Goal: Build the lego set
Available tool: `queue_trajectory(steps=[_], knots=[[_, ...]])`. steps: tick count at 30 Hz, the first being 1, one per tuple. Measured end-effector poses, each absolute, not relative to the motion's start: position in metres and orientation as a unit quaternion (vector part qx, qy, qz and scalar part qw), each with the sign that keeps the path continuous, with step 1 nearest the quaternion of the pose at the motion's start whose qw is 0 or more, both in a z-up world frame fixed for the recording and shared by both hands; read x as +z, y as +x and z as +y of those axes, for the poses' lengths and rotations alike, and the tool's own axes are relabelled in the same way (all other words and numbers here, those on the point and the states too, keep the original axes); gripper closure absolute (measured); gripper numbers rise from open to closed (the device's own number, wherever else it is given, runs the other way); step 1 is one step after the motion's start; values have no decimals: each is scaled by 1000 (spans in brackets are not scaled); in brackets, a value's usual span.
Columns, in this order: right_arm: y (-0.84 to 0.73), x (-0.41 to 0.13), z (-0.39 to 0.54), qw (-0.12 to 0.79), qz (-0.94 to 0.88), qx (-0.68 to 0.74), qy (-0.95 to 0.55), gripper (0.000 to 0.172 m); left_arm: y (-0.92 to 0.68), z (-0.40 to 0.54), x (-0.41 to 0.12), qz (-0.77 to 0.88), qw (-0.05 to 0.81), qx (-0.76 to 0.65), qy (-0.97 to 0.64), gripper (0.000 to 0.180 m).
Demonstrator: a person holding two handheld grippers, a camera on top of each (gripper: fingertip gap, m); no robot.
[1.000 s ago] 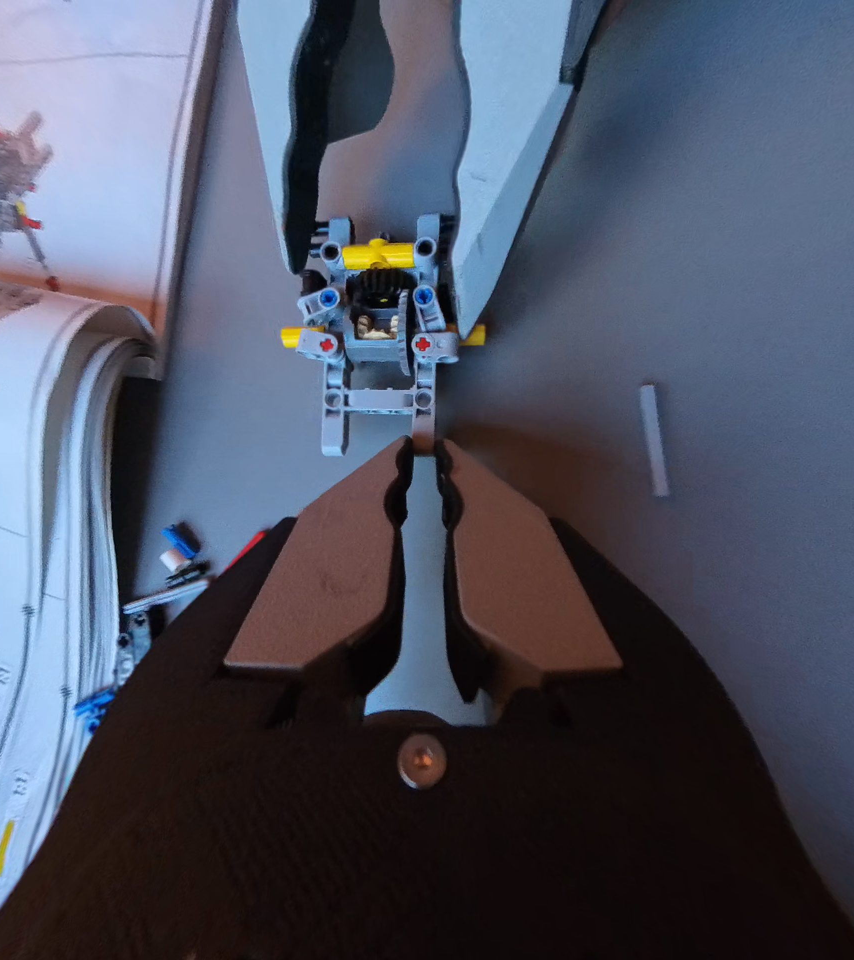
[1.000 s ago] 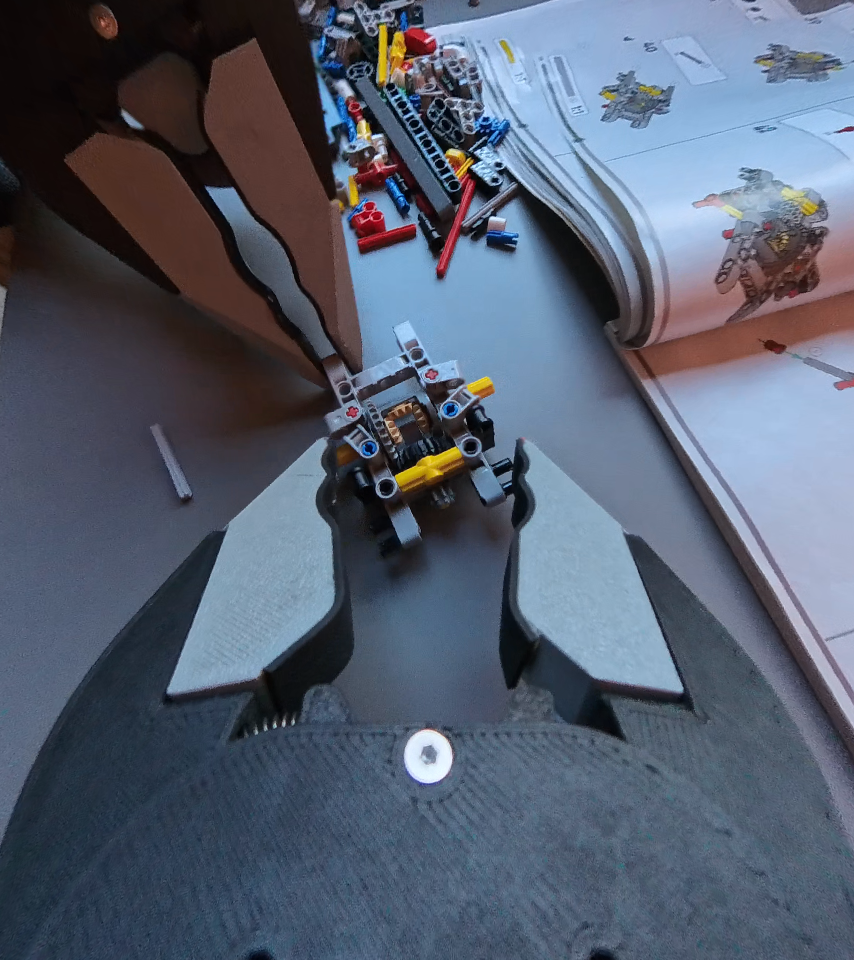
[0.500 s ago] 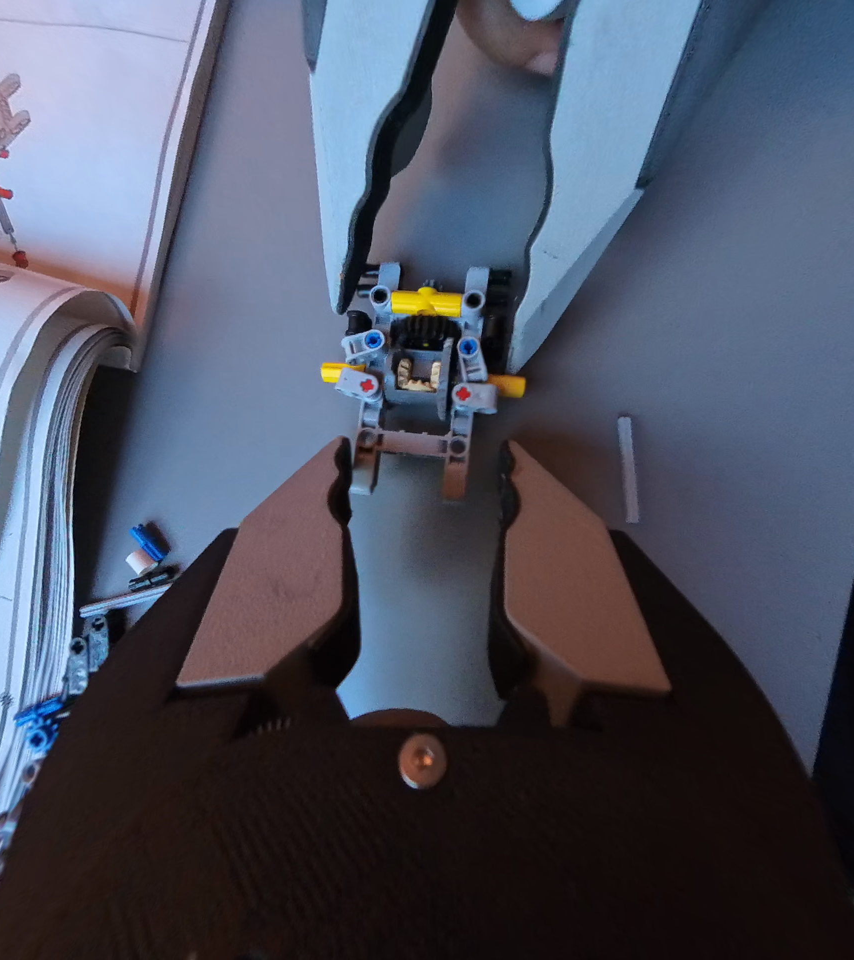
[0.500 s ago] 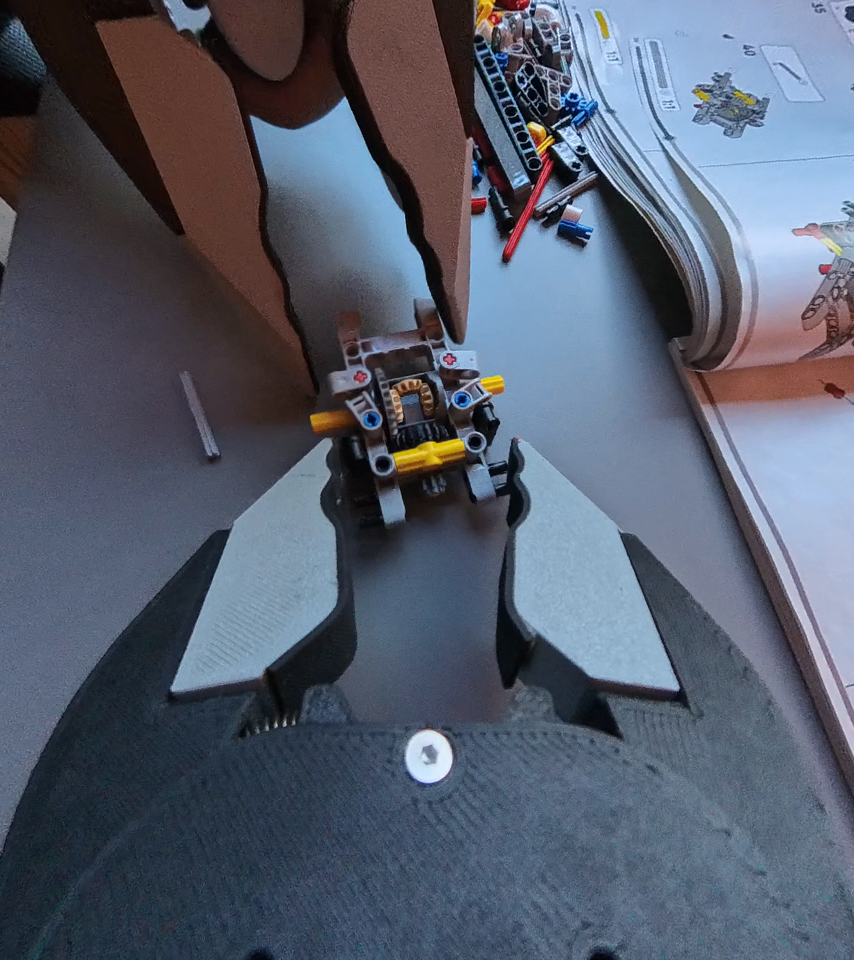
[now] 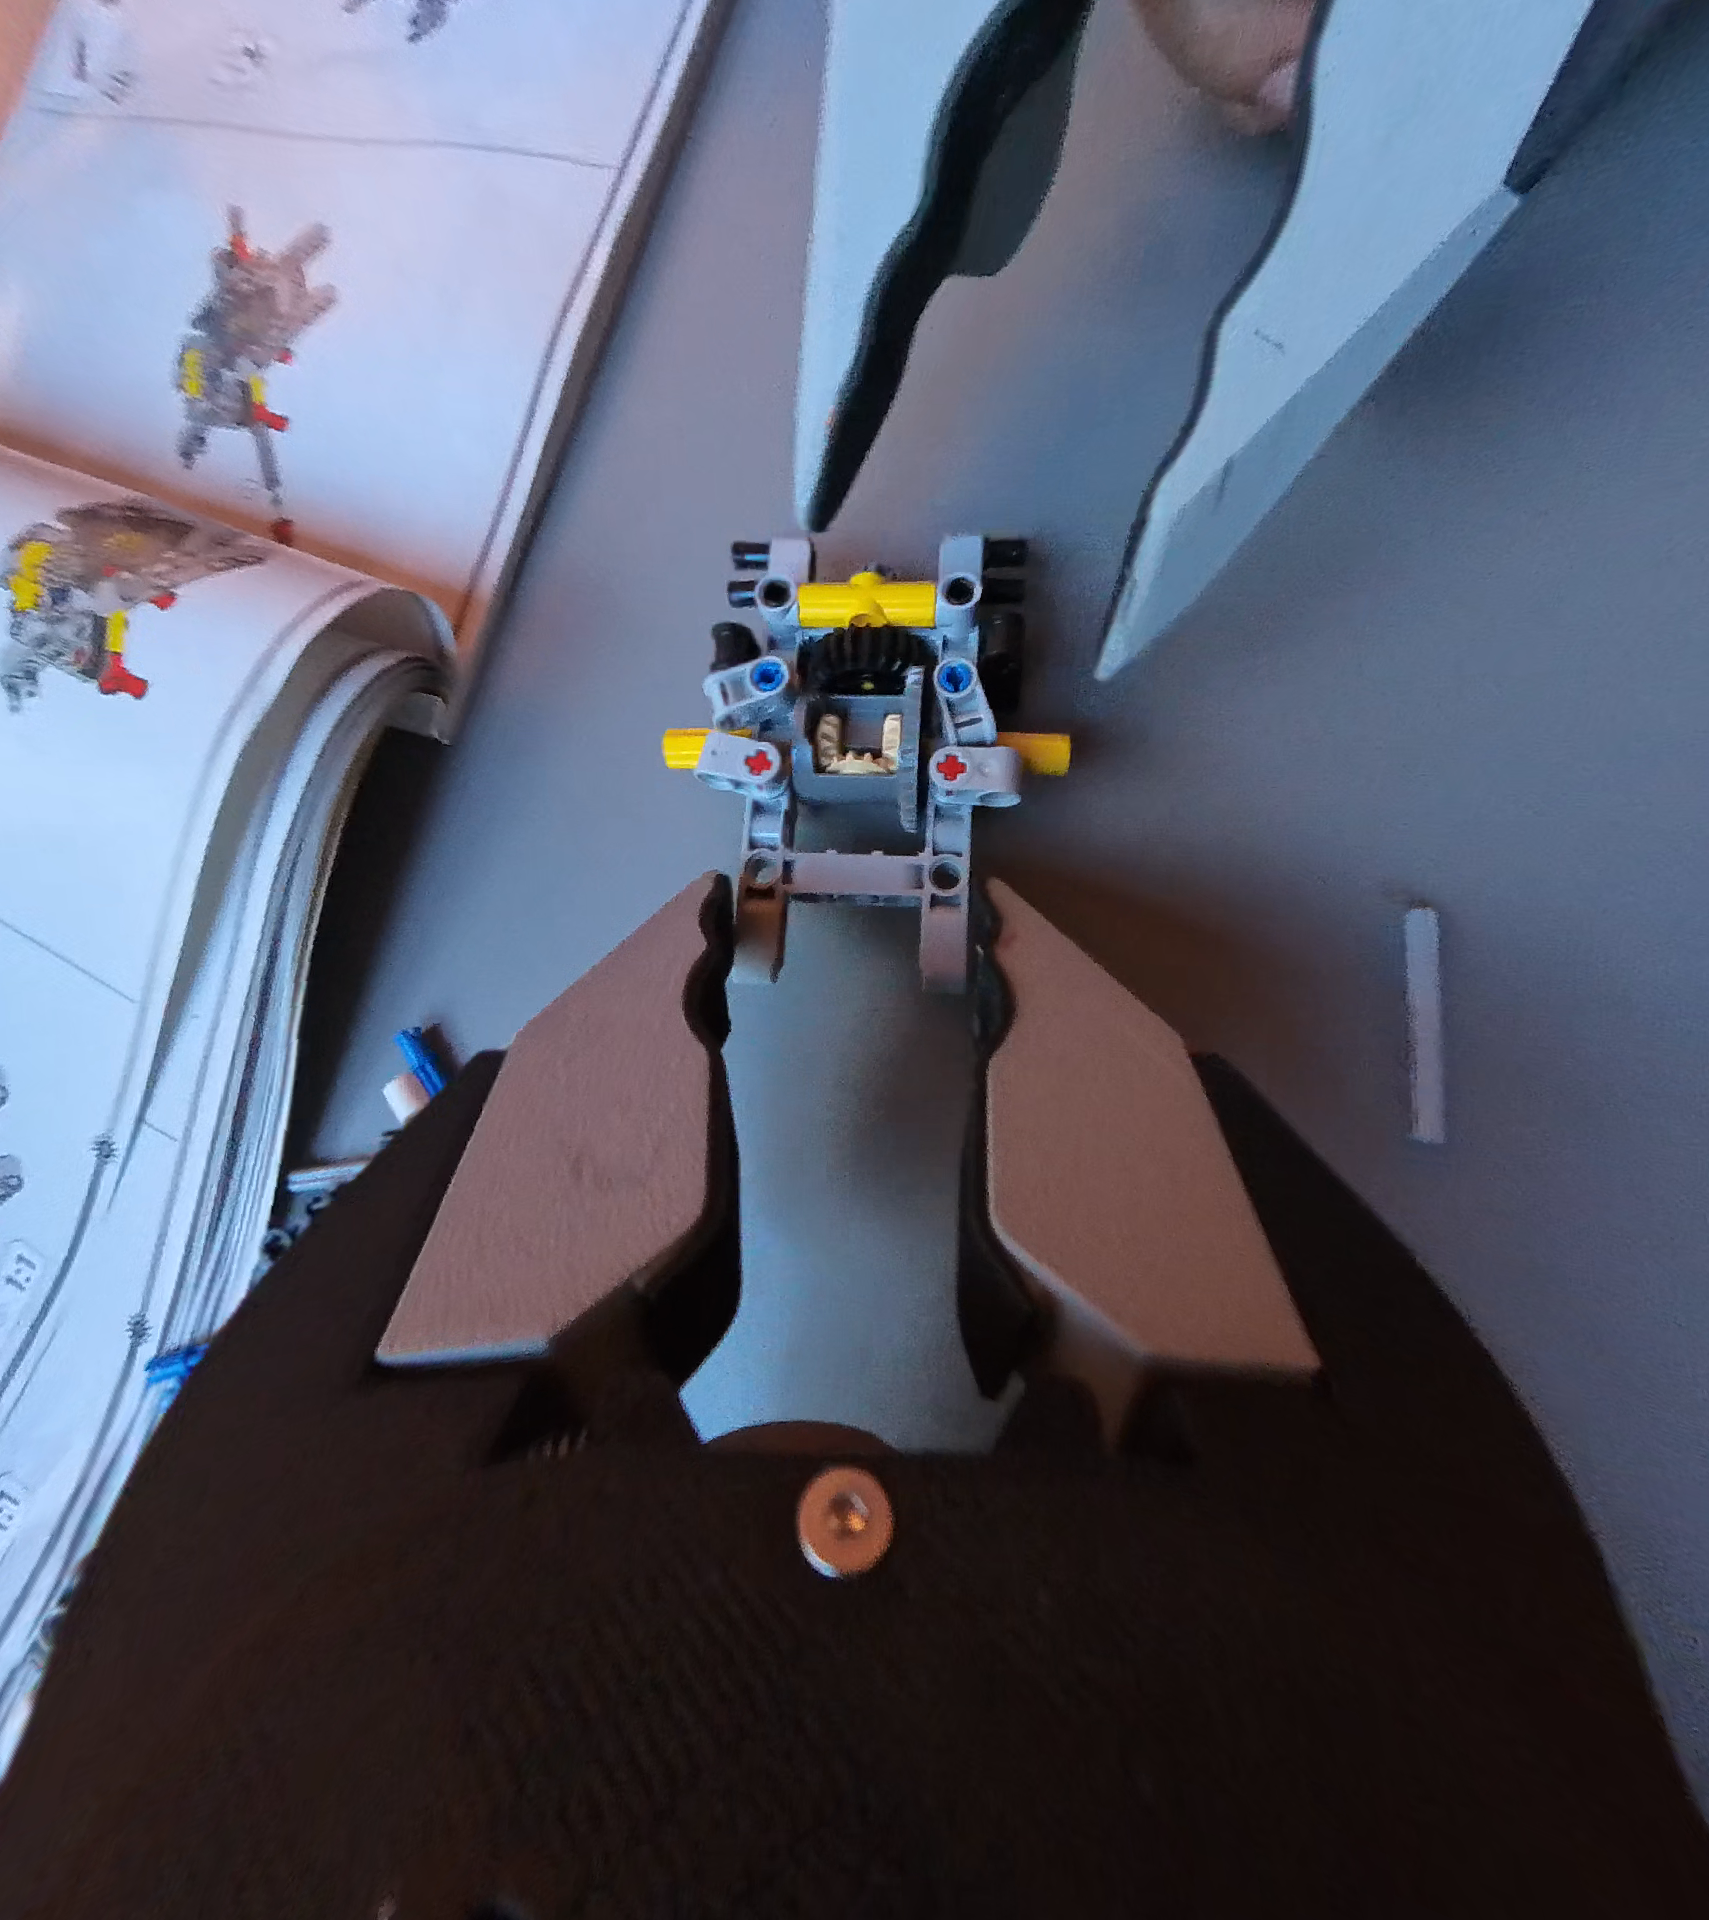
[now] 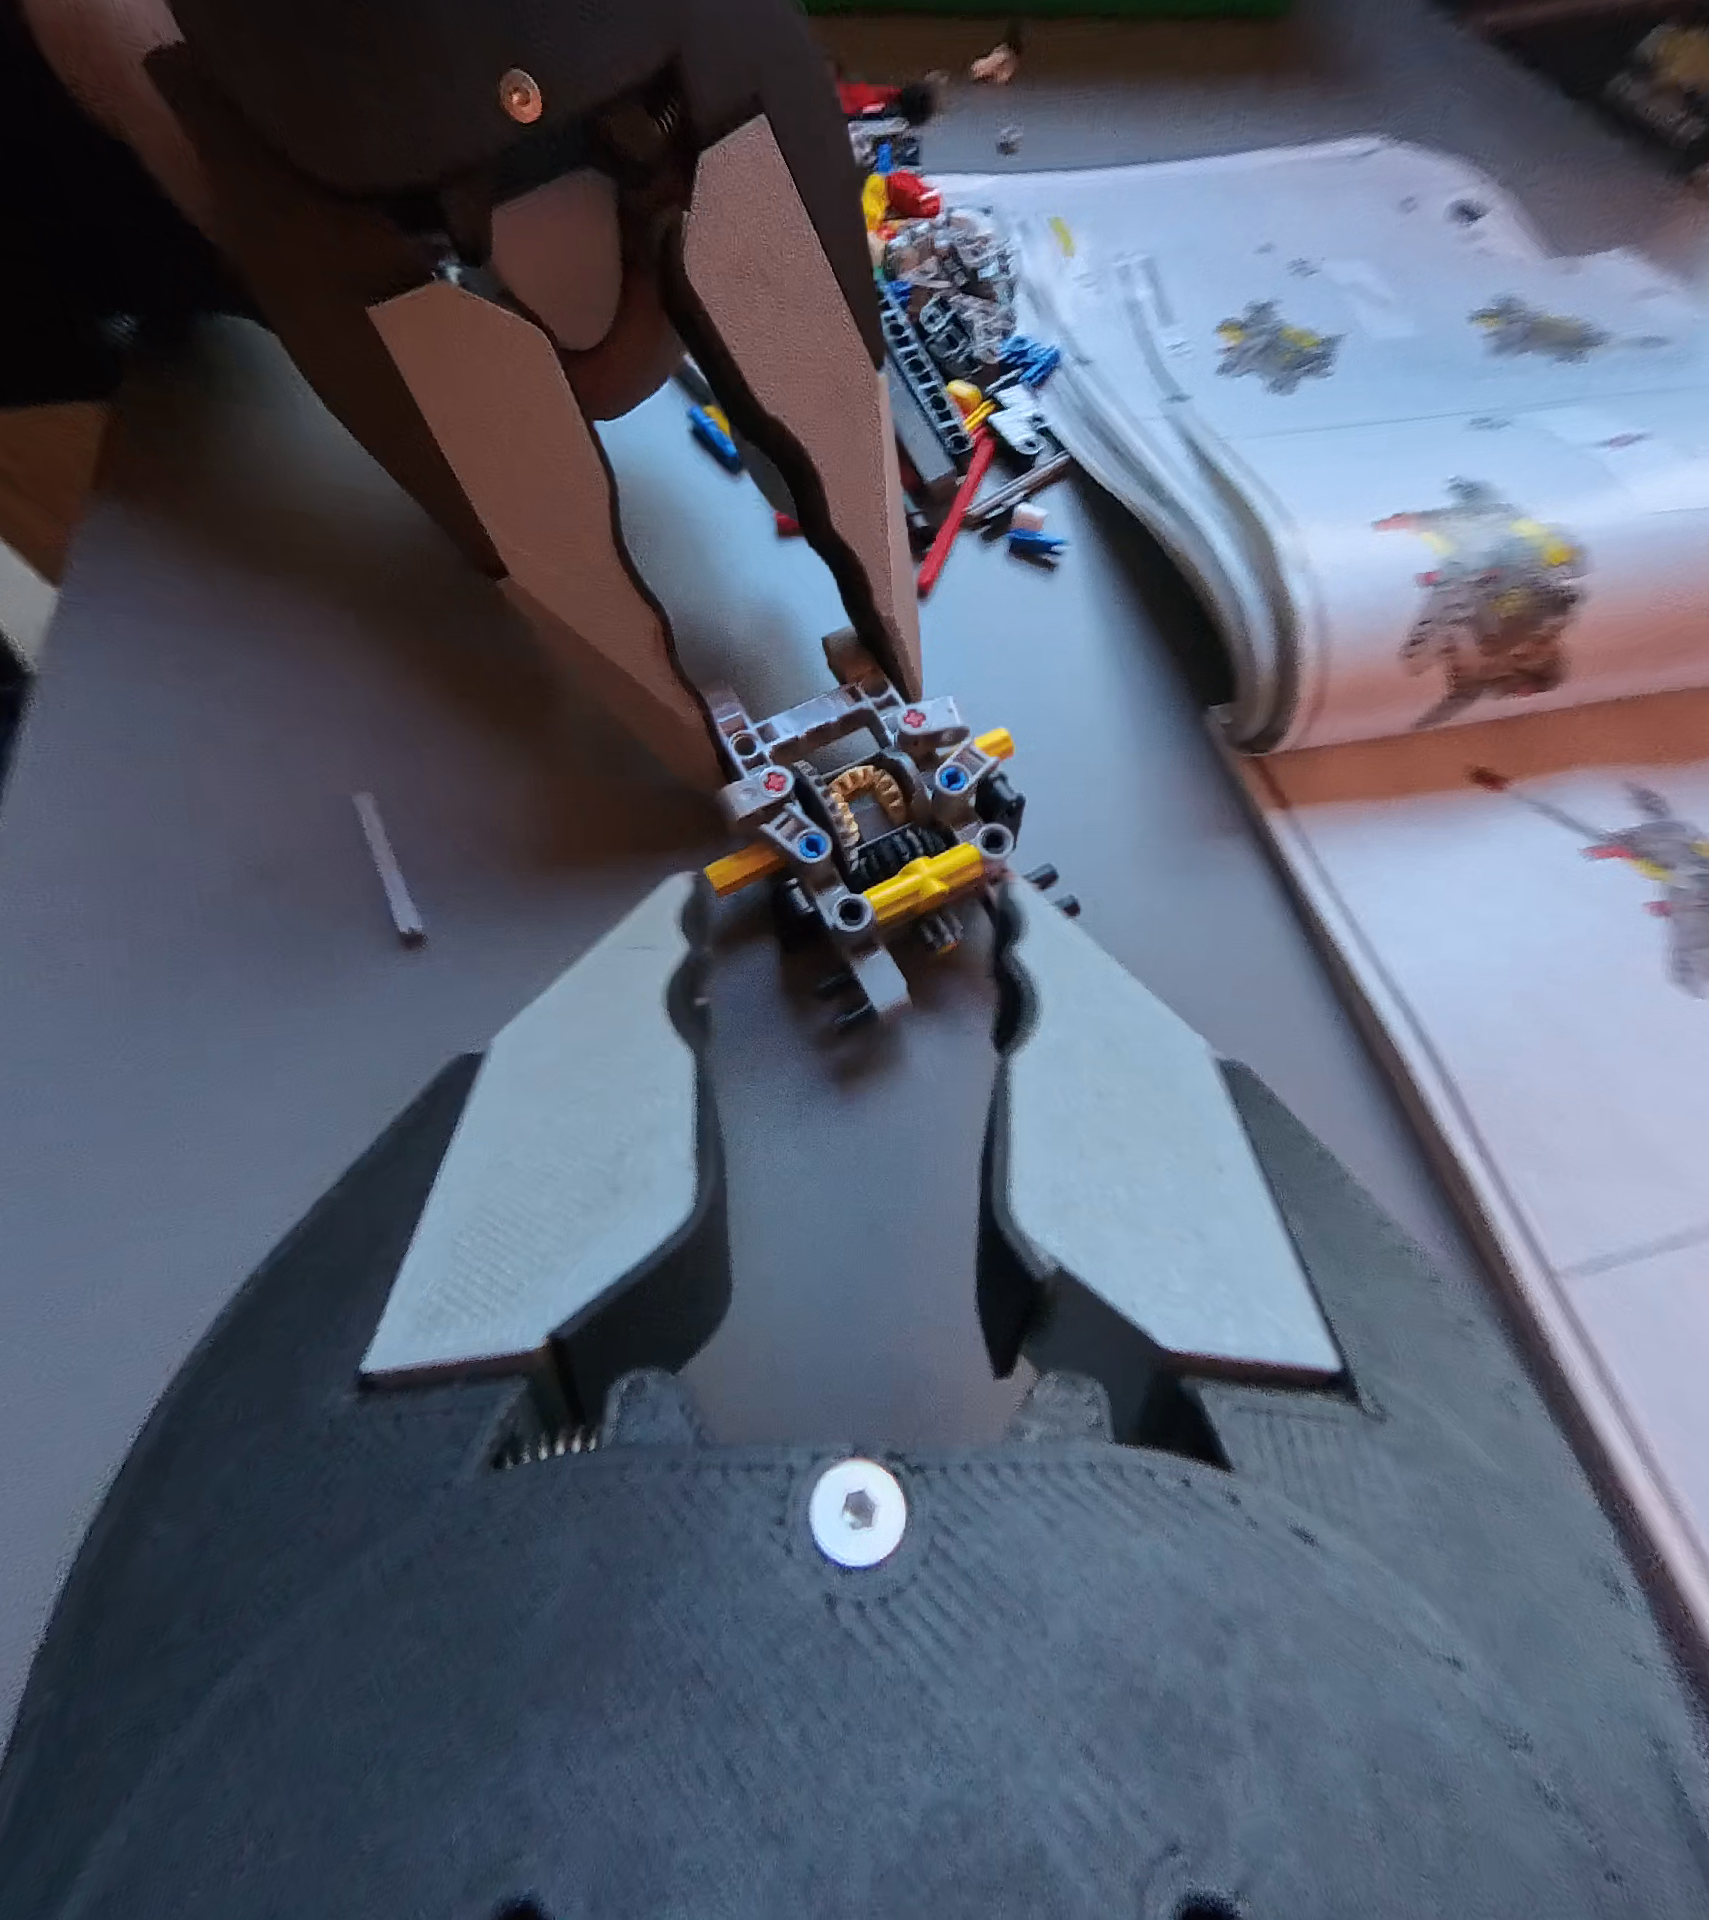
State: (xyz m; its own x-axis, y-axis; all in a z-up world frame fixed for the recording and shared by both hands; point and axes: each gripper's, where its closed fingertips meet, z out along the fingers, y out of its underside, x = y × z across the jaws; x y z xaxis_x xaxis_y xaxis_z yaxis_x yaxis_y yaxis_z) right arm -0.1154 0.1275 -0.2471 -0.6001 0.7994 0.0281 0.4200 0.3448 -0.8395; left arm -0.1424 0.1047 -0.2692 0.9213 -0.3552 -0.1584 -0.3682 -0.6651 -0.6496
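A small grey brick assembly (image 5: 860,727) with yellow axles, black gears and a tan gear lies on the dark grey table (image 5: 1452,623). My left gripper (image 5: 855,925), with brown fingers, is shut across the assembly's two grey legs, one pad pressed on each. The right wrist view shows its fingertips (image 6: 715,764) against the frame's far corners. My right gripper (image 6: 850,904), with grey fingers, is open around the opposite end of the assembly (image 6: 871,821). One of its tips stands apart from the assembly in the left wrist view (image 5: 1110,655).
An open instruction booklet (image 5: 206,727) lies beside the assembly; it also shows in the right wrist view (image 6: 1452,520). A loose grey axle (image 5: 1421,1023) lies on the other side. A pile of loose parts (image 6: 954,343) sits beyond the left gripper. One gripper's finger ends stand about 5 cm off the other's. The loose grey axle (image 5: 1421,1023) is about 8 cm from both grippers' fingertips. It turns up in the right wrist view (image 6: 388,858) as well.
My left gripper let go of one leg, opened wide, then closed across both legs. My right gripper's jaws narrowed around the other end of the assembly.
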Motion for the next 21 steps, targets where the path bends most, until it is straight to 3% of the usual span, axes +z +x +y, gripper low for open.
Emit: queue_trajectory(steps=[6, 10, 21], knots=[[-113, -238, 124, 294, -799, 400, -339, 152, -135, 101, -270, 221, 351, -13, -910, 137], [-102, -232, 99, 272, -812, 421, -301, 153, -119, 86, -271, 285, 325, -43, -900, 137], [-93, -247, 83, 278, -862, 334, -262, 163, -117, 79, -273, 258, 322, -91, -907, 137]])
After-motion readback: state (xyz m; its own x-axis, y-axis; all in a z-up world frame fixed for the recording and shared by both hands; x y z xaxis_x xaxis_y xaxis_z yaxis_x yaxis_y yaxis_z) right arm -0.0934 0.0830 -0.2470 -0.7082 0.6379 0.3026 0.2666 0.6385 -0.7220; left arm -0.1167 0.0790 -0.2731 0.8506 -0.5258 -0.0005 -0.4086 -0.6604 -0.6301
